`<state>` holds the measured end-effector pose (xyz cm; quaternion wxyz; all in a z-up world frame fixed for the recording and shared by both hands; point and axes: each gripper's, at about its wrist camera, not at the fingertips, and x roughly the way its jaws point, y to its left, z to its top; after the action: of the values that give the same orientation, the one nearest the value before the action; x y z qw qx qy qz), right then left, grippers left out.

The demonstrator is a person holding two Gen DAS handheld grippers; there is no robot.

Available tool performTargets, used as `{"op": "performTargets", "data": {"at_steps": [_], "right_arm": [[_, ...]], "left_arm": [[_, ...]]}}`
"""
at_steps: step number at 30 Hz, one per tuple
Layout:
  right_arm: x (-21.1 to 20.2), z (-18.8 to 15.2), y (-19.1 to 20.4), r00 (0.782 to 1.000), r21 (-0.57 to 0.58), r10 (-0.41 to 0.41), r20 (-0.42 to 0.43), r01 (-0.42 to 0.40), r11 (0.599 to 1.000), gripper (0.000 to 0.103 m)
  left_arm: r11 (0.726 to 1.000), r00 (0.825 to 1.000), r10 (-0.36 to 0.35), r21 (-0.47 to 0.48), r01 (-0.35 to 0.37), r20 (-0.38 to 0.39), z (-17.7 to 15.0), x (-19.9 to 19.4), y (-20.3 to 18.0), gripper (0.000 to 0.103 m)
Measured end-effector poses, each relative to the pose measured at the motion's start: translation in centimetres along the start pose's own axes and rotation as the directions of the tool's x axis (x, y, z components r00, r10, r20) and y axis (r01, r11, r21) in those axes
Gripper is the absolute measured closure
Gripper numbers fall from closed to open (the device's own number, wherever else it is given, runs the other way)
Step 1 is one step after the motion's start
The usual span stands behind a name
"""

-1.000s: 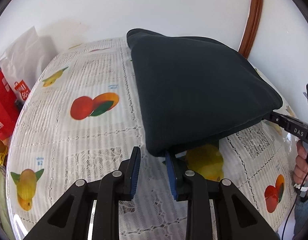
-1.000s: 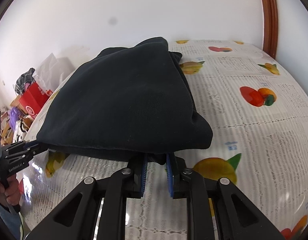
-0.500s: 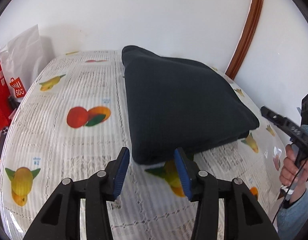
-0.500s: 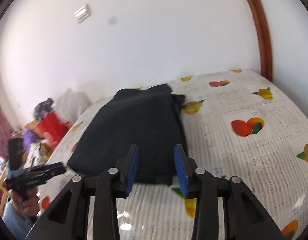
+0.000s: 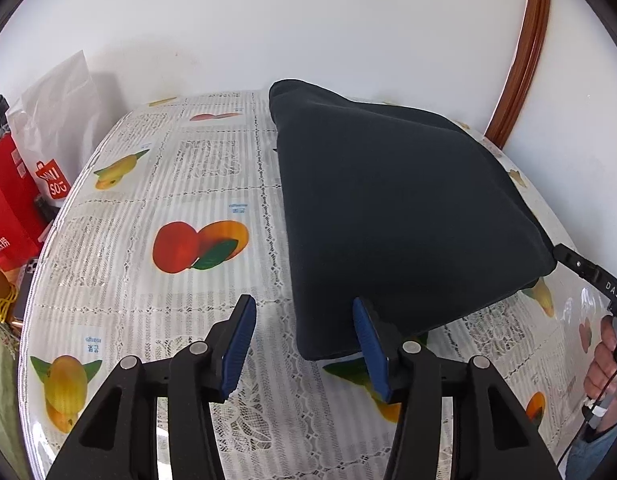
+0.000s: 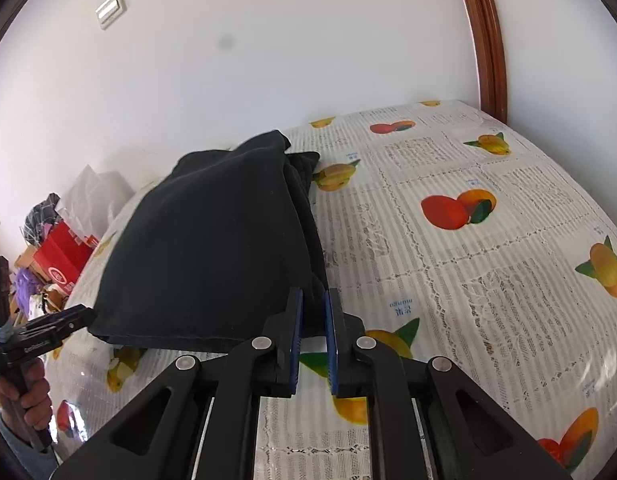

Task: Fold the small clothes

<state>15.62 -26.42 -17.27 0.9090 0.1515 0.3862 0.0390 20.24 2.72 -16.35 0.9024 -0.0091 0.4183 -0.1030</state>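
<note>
A dark navy folded garment [image 5: 392, 208] lies on the fruit-print tablecloth [image 5: 180, 184]. My left gripper [image 5: 304, 340] stands at its near left corner. The jaws are opening, and the corner lies loosely between the blue pads [image 5: 238, 344], which do not press on it. In the right wrist view the same garment [image 6: 212, 236] runs away from my right gripper [image 6: 314, 312], whose jaws are closing with the near corner pinched between the narrow pads. Each gripper appears in the other's view, the right gripper [image 5: 564, 256] and the left gripper [image 6: 84, 316], both at the garment's edge and held in a hand.
Red shopping bags [image 5: 8, 204] and a white paper bag [image 5: 56, 116] stand past the table's left edge beside other clutter. A white wall closes the far side, and a brown wooden frame [image 5: 524, 52] rises at the back right. The tablecloth to the garment's right [image 6: 468, 240] is bare.
Both grippers opened and drew back from the garment, then came in again. The right jaws have narrowed onto the near corner, while the left jaws have spread wider.
</note>
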Motion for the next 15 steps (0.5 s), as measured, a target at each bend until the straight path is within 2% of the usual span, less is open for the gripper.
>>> {"op": "performTargets", "data": {"at_steps": [5, 9, 11, 12, 15], "right_arm": [[1.2, 2.2, 0.4, 0.997, 0.032, 0.081, 0.015, -0.081, 0.996, 0.083], [3.8, 4.0, 0.9, 0.996, 0.058, 0.091, -0.007, -0.09, 0.994, 0.083], [5.1, 4.5, 1.3, 0.997, 0.046, 0.07, -0.032, -0.068, 0.997, 0.088], [5.3, 4.6, 1.4, 0.998, 0.04, 0.058, -0.034, -0.057, 0.998, 0.101], [5.1, 4.4, 0.3, 0.998, 0.088, 0.063, 0.004, -0.063, 0.994, 0.103]], "left_arm": [[1.0, 1.0, -0.025, -0.011, 0.025, -0.013, 0.4, 0.1, -0.2, 0.053], [1.0, 1.0, -0.016, -0.007, 0.016, -0.027, 0.6, 0.3, -0.1, 0.05], [1.0, 0.999, -0.015, 0.0, 0.015, -0.036, 0.5, 0.6, 0.1, 0.048], [1.0, 0.999, -0.018, 0.001, 0.018, -0.038, 0.5, 0.7, 0.1, 0.047], [0.999, 0.999, -0.032, -0.01, 0.031, -0.038, 0.4, 0.8, 0.4, 0.047]]}}
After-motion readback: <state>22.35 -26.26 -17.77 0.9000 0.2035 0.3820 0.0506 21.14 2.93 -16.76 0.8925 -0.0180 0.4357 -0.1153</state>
